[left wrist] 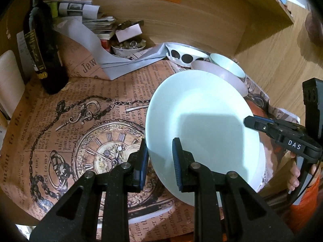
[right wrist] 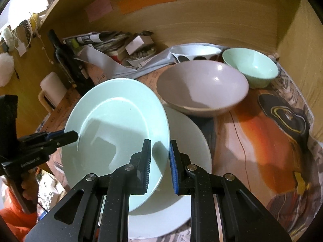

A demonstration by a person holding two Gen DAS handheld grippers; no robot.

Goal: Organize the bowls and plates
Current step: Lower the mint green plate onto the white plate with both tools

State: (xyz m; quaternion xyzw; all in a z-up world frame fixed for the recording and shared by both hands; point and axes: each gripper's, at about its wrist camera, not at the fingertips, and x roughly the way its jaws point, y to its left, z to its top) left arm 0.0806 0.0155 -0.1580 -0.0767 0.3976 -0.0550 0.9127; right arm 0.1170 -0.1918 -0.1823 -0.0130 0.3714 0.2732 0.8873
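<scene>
Both grippers are on the mint plate (right wrist: 113, 121) here, one at each side of its rim. The left gripper (left wrist: 160, 162) has its fingers drawn narrow with the plate's edge pinched between the blue pads; the right gripper (right wrist: 160, 166) is the same, fingers narrow, rim caught between them. The plate is tilted, its right side up off a white plate (right wrist: 187, 147) that lies flat just under and beyond the right fingers. Ahead of those fingers sits a grey bowl (right wrist: 203, 89), and past it to the right a green bowl (right wrist: 250, 66), with a spotted bowl (right wrist: 193, 53) behind, all close together. Out beyond the left fingers, well off to their left, stands a dark bottle (left wrist: 44, 46), with a heap of papers (left wrist: 88, 20) at the back. Everything rests on a printed paper cover (left wrist: 80, 104)
</scene>
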